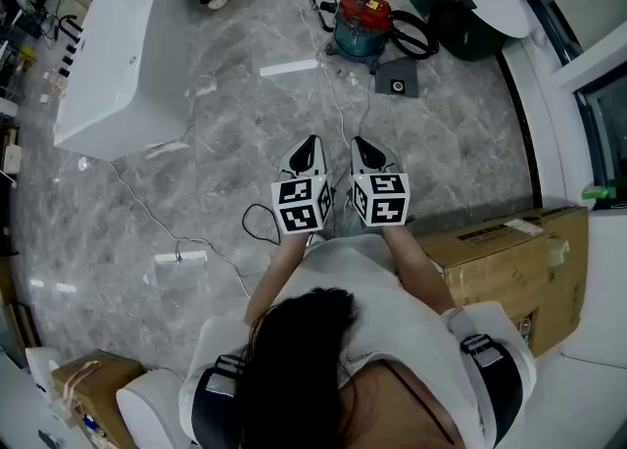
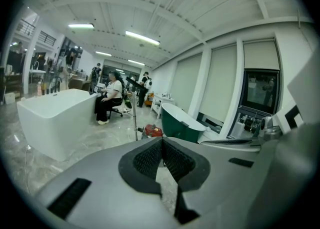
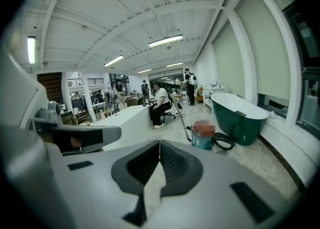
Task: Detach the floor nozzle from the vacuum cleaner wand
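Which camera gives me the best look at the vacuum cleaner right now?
Head view: vacuum cleaner whole and unobstructed, from above. Right gripper view shows it side-on, small and partly blurred; left gripper view shows only its red top.

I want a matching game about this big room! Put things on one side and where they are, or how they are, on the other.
Things:
1. white oval bathtub
2. red-topped teal canister vacuum cleaner
3. brown cardboard box
4. left tongs and right tongs

Places or states, going by the head view:
A. closed, holding nothing
B. lower right
C. upper left
D. top middle

Right pairs: 1-C, 2-D, 3-B, 4-A.
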Available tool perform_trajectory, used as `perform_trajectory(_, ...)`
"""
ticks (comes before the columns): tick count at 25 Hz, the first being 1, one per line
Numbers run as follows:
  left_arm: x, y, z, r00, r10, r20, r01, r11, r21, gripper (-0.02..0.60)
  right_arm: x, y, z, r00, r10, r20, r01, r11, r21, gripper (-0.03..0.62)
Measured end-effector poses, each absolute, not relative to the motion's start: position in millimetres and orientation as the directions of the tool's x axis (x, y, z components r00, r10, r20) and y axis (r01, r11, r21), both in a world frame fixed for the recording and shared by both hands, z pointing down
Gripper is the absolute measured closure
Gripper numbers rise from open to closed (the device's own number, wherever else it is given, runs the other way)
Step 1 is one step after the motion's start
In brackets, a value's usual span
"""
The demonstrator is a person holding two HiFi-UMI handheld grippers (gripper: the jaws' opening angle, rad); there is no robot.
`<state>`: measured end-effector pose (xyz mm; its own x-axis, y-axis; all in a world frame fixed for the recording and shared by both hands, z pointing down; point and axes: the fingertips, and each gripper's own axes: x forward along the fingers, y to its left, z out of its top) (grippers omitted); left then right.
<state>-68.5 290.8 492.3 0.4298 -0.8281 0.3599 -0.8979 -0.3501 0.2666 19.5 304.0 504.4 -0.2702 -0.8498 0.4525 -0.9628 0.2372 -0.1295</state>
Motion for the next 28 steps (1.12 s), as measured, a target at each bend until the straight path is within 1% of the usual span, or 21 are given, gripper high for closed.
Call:
perform_trajectory(19,-20,207,494,0.388,-0.838,0.384,-0.917,-0.309,0.252,0.577,72,207,507,-0.297,-0.818,0.492,-0.953,0.286,-0.101,0.579)
perform_trajectory(28,9,169,493,0.354,-0.849,0.392,-0.93,-0.275,0.244,0.577,98,163,503,-0.319,-0.807,0.498,-0.946,0.301,-0.119,0.579)
